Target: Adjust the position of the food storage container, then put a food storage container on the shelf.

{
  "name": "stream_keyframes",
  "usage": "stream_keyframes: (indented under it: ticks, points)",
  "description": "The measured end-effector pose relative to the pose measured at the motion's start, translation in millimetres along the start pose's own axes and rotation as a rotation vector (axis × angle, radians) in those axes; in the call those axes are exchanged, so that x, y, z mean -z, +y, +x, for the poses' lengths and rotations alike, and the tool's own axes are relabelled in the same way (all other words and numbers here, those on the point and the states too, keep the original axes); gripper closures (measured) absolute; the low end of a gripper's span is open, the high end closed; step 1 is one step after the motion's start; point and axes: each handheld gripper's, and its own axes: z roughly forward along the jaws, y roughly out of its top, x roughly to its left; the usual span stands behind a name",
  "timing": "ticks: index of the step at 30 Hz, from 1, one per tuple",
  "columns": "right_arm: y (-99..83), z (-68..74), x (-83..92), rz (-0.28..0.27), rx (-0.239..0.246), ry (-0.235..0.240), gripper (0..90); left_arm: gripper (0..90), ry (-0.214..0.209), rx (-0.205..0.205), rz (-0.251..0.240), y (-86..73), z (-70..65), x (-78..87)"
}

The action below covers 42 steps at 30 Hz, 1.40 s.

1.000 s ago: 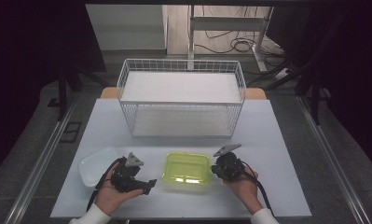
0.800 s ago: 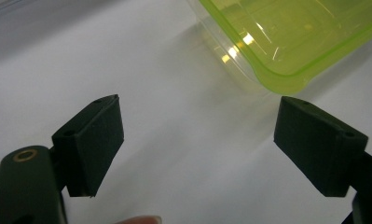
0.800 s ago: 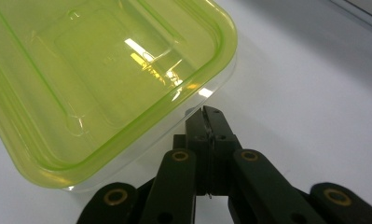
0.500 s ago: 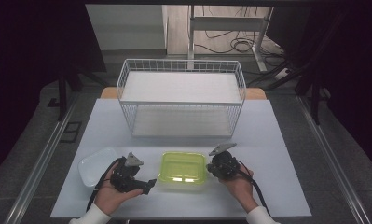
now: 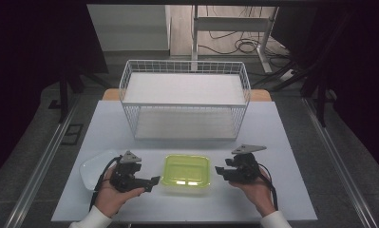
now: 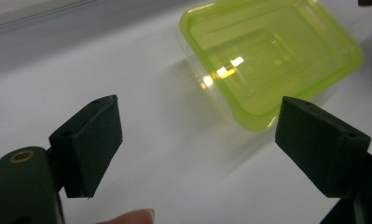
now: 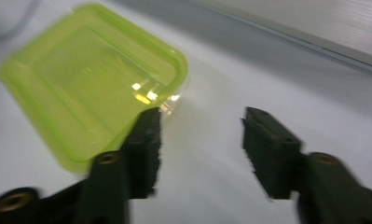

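Box (image 5: 185,173) sat near edge of table (image 5: 291,142), centre, between the two grippers, in front of wire basket (image 5: 184,102). Clear plastic tub w/ lime-green snap lid; rect. shape, rounded corners, raised rim round lid, glossy, lamp glare on top. Looked empty, so prob. light and would slide easily on smooth pale tabletop. Thin walls prob. flex if squeezed hard; lid rim is the stiffer part. Smooth plastic = slippery against pads; best grip judged across short sides at lid rim, or one gripper each end.

Left gripper (image 5: 155,180) just left of box, jaws apart, nothing between them; foam-like black pads (image 6: 88,140), matte, blocky. Box corner lay ahead of them, not touched.

Right gripper (image 5: 219,170) just right of box, clear of it. Jaws had just been opening, stood apart, empty. In right gripper view box (image 7: 88,79) lay beyond left pad, no contact.

Also: white shallow dish (image 5: 94,167) far left, near edge, partly behind left hand. Basket white-coated wire, two levels, both bare.
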Motion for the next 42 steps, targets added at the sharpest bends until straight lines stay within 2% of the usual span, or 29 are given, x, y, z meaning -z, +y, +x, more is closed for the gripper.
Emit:
stream_keyframes:
  ticks: [2, 8, 12, 17, 21, 24, 32, 37, 42]
  points:
    - [-1.7, -1.8, 5.1, -0.028, -0.02, 0.027, 29.9, 15.6, -0.008, 0.006, -0.003, 1.5, 0.7, 0.1]
    - [-2.6, 1.3, 8.4, -0.036, -0.026, 0.09, 20.8, 18.5, -0.036, 0.017, -0.006, 4.1, 0.6, -2.2]
    - [-1.5, 4.0, 7.3, -0.036, -0.026, 0.125, 21.4, 20.4, -0.041, 0.031, -0.001, 4.9, 3.0, -4.5]
    - [-1.0, 4.6, 5.7, -0.049, -0.059, 0.135, 22.7, 20.7, -0.062, 0.051, 0.0, 5.8, 6.2, -4.4]
    - [-1.1, 5.0, 3.5, -0.062, -0.098, 0.134, 24.3, 19.9, -0.065, 0.071, 0.0, 8.4, 6.0, -6.5]
    - [-2.0, 4.2, 2.1, -0.067, -0.136, 0.141, 26.0, 19.2, -0.086, 0.093, 0.008, 11.9, 4.8, -11.9]
    - [-3.5, 5.6, -4.2, -0.05, -0.205, 0.149, 30.5, 23.5, -0.151, 0.143, 0.027, 25.6, 2.9, -24.6]
    - [-5.0, 4.3, -10.0, -0.025, -0.235, 0.159, 33.3, 27.4, -0.167, 0.187, 0.05, 32.0, 8.8, -35.3]
    - [-6.2, 2.1, -16.1, -0.002, -0.266, 0.168, 36.6, 30.3, -0.179, 0.231, 0.075, 31.2, 16.1, -42.4]
